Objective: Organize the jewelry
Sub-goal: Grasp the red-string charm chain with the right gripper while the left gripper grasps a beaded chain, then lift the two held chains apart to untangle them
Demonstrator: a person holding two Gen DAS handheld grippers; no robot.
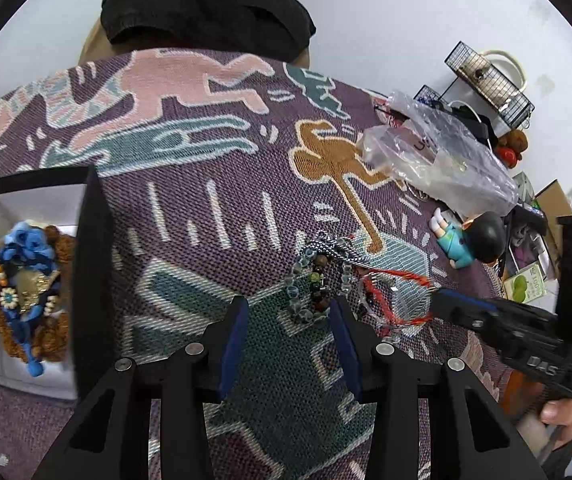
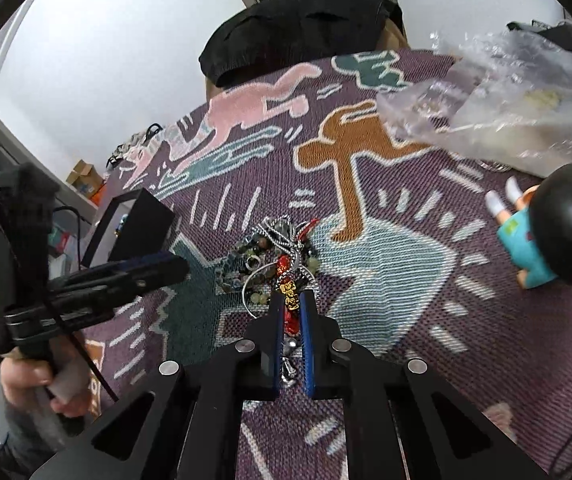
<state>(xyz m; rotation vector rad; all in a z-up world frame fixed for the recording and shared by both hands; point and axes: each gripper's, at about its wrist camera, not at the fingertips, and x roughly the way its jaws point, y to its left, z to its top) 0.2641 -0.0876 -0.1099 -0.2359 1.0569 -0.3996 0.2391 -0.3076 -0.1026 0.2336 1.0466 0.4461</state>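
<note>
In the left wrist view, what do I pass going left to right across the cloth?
Black box with jewelry already inside → left tool, open → loose bracelet pile → red cord bracelet pinched by the right tool → doll.

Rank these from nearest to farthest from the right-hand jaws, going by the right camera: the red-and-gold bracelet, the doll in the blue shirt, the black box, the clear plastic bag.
1. Red-and-gold bracelet: pinched between the right gripper jaws.
2. Black box: to the left.
3. Doll: to the right; too close to the box to call.
4. Clear plastic bag: far right, at the back.
</note>
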